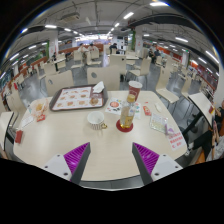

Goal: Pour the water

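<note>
On the pale table (105, 150) a clear bottle with yellowish liquid (126, 112) stands upright beyond my fingers. Just left of it sits a white cup (95, 120), and a reddish saucer shape lies between them. My gripper (112, 160) hangs back over the near part of the table, open, its purple pads spread wide with only bare tabletop between them. Nothing is held.
A tray (76, 98) with small items lies at the back left. A red carton (133, 92) stands behind the bottle. Packets lie at the left (39, 111) and right (175, 137) sides. Chairs and other tables fill the hall behind.
</note>
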